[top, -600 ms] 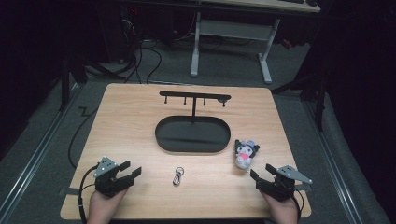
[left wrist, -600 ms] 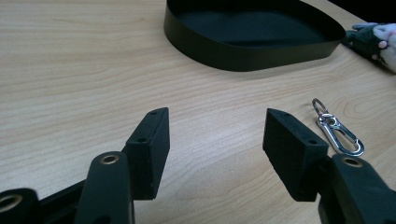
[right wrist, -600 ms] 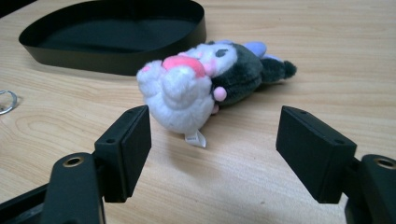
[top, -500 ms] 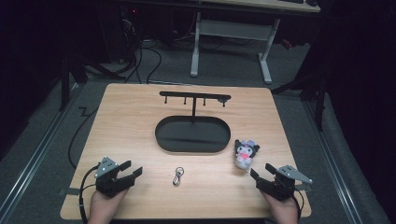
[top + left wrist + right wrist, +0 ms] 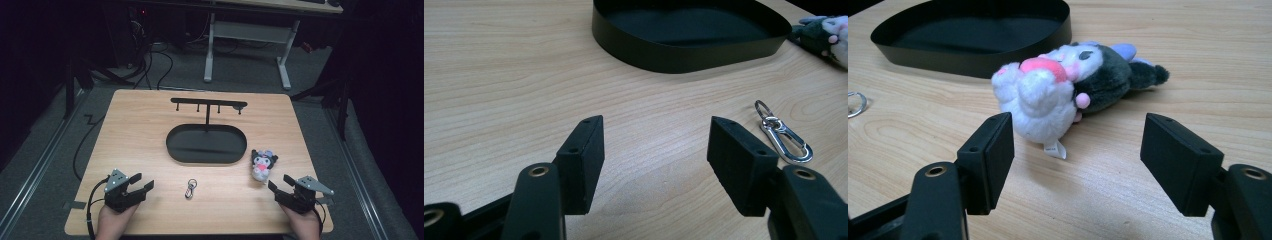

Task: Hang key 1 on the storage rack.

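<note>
Left gripper (image 5: 134,191): at the near left corner of the table (image 5: 135,135), held in a hand (image 5: 112,221); jaws released, wide apart, bare wood between them in the left gripper view (image 5: 651,150).
Right gripper (image 5: 280,191): at the near right corner, held in the other hand (image 5: 305,226); jaws released, wide apart, nothing pinched between them in the right gripper view (image 5: 1075,150).
Clip (image 5: 190,188): a silver snap hook with a small ring, flat on the wood near the front edge, between the two grippers; in the left gripper view (image 5: 785,134) it lies just beyond the right-hand jaw, apart from it.
Plush (image 5: 262,163): a small white, pink and dark toy lying on its side, just ahead of the right gripper; in the right gripper view (image 5: 1068,87) it sits just past the jaw tips, nearer the left-hand one, untouched.
Tray (image 5: 175,150): black oval with a low wall, mid-table, beyond the clip; the plush lies just beside its right end.
Rack (image 5: 207,105): a black post rising from the tray's far side, with a crossbar carrying small hooks.
Far edge: beyond the table, cables and the legs of a white desk (image 5: 282,65) on a grey floor.
</note>
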Demonstrator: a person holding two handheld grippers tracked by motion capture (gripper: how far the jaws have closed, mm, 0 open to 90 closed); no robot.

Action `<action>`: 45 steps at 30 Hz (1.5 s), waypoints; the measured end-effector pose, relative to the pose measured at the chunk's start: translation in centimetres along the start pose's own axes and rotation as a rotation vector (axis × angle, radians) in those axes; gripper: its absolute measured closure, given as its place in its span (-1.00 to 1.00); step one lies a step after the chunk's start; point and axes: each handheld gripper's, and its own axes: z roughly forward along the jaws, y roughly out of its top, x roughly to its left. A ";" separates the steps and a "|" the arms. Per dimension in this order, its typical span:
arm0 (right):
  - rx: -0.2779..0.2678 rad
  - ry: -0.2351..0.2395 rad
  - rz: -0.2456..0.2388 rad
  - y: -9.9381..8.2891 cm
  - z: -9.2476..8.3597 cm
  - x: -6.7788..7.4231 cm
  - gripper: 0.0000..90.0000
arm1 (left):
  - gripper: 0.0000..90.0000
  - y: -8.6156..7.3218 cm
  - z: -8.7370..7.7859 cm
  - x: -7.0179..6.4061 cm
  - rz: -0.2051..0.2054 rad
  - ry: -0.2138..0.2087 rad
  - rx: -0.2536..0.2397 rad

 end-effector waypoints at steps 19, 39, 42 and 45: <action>0.039 0.014 -0.047 -0.1 -0.4 0.1 -0.25 | -0.35 1.3 -0.5 -0.2 0.125 0.025 0.102; 0.194 0.006 -0.120 0.5 0.9 1.1 -0.31 | -0.42 -0.3 -1.4 0.4 0.060 -0.046 0.041; 0.226 -0.009 -0.120 0.8 1.0 1.3 -0.31 | -0.42 -0.3 -1.5 0.4 0.075 -0.055 0.037; 0.249 -0.024 -0.109 0.8 1.0 1.4 -0.34 | -0.41 -0.4 -1.6 0.6 0.086 -0.057 0.035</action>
